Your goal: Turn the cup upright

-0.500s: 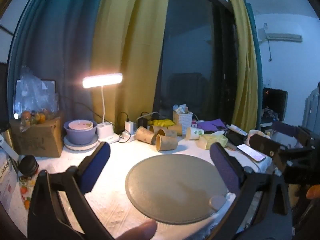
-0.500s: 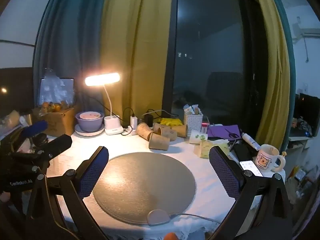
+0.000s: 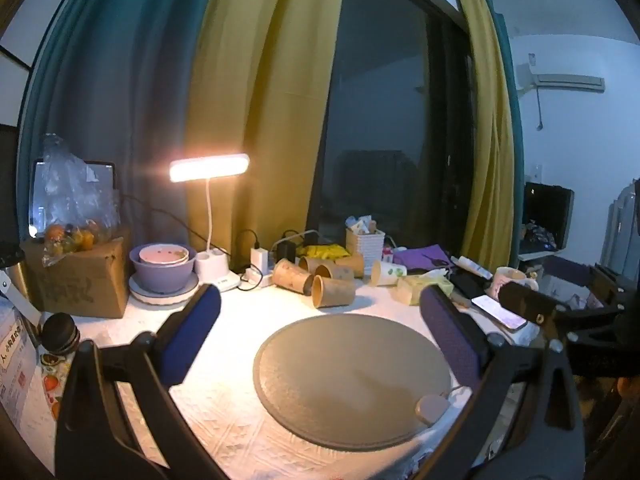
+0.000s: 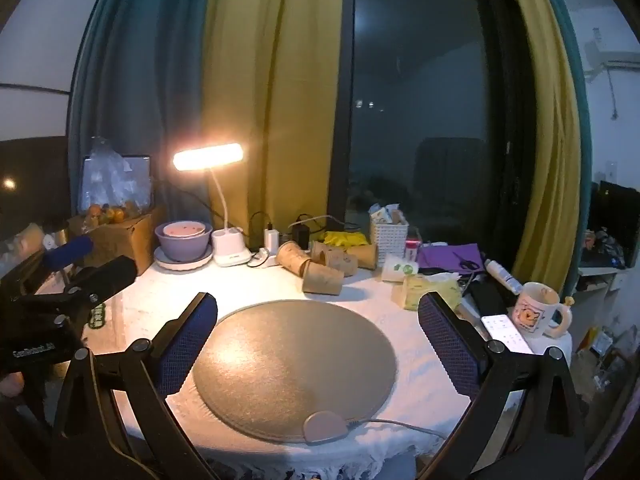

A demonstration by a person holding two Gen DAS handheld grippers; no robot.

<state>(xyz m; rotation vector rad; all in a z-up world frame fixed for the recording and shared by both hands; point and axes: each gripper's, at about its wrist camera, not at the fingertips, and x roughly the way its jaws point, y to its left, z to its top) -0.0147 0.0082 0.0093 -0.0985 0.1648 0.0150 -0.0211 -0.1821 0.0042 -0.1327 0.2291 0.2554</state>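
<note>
Several brown paper cups lie on their sides at the back of the table; the nearest one (image 3: 333, 291) (image 4: 322, 279) lies just beyond the round grey mat (image 3: 352, 380) (image 4: 294, 364). A white paper cup (image 3: 387, 273) (image 4: 399, 269) lies on its side to their right. My left gripper (image 3: 320, 336) is open and empty, above the near table, well short of the cups. My right gripper (image 4: 318, 338) is open and empty over the mat. Each gripper shows at the edge of the other's view.
A lit desk lamp (image 3: 208, 168), stacked bowls (image 3: 163, 268), a cardboard box (image 3: 76, 276), a white basket (image 3: 365, 242), a tissue pack (image 4: 430, 290), a phone (image 4: 506, 334) and a mug (image 4: 536, 314) crowd the table's back and right. A cabled puck (image 4: 324, 428) sits at the mat's front edge.
The left wrist view has shifted slightly; a fingertip seen at its bottom edge is gone. The right gripper and the cups have not moved.
</note>
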